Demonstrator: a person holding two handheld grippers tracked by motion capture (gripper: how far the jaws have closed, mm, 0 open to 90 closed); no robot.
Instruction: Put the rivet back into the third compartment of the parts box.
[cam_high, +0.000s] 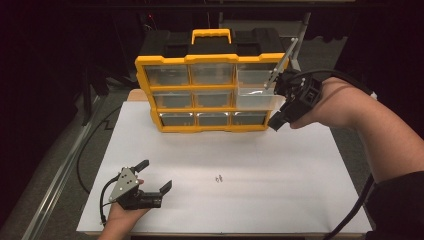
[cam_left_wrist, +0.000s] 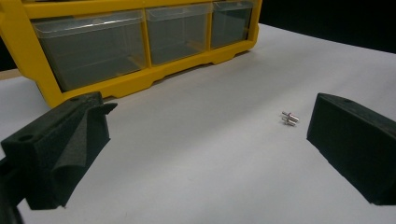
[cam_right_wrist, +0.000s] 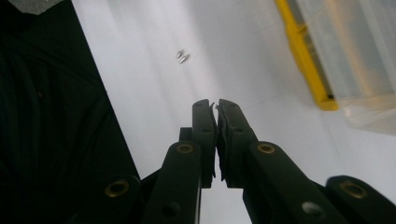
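Lying near the middle of the white table top are two tiny metal pins, side by side and touching or nearly so; they look like small shouldered studs, though they are too small to be sure. They are probably very light, hard and smooth, likely to roll or skid when nudged, so a low, level pinch across the shafts seems the best hold, with the jaw tips almost on the board.

The left gripper rests on the table near the person's edge, jaws wide apart, with the pins ahead of it, close to its right jaw in the left gripper view.

Beyond stands a yellow parts organiser with clear drawers. Its middle-right drawer is pulled partly out. The right gripper hangs just beside that drawer's front, jaws pressed together on nothing.
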